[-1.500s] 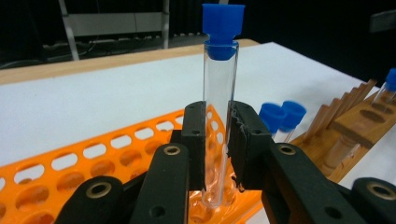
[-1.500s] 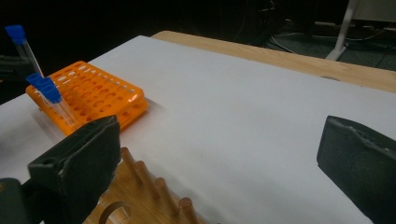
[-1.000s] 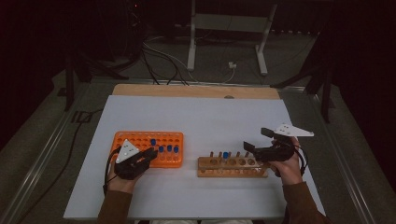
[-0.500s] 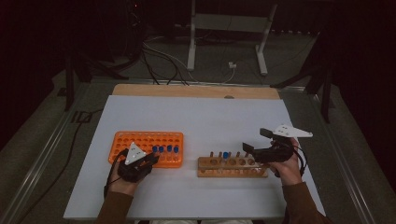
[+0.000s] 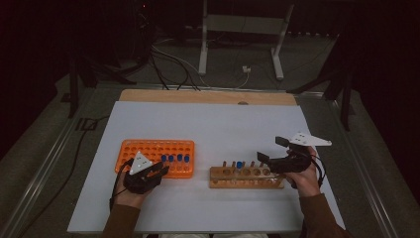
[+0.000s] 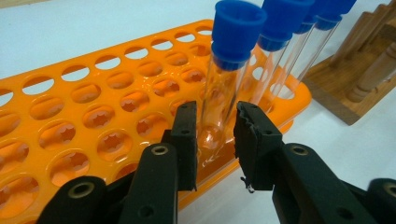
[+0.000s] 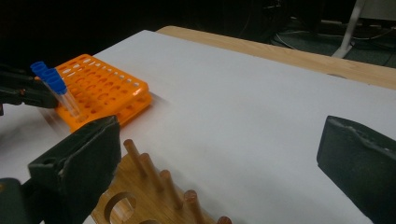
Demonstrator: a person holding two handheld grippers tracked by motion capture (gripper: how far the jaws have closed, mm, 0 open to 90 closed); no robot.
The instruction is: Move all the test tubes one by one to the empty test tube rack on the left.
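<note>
Tube just let go in rack
Left gripper (image 6: 212, 135) jaws have just been opening, flanking blue-capped tube (image 6: 224, 84) seated at orange rack's (image 5: 148, 148) near edge; right gripper (image 5: 271, 150) gapes, empty, over wooden stand (image 5: 245, 177), apparently waiting.

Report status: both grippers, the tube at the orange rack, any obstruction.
Left gripper jaws just opening, test tube between them in orange rack. Right gripper open above wooden rack. Neighbouring tubes close behind.

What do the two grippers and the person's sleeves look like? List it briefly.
Both grippers are black. The left gripper carries a grey three-cornered plate, a black cable, and jaws with silver rivets and rough black pads. The right gripper has a longer plate and wide, blocky pads. The sleeves are brown.
</note>
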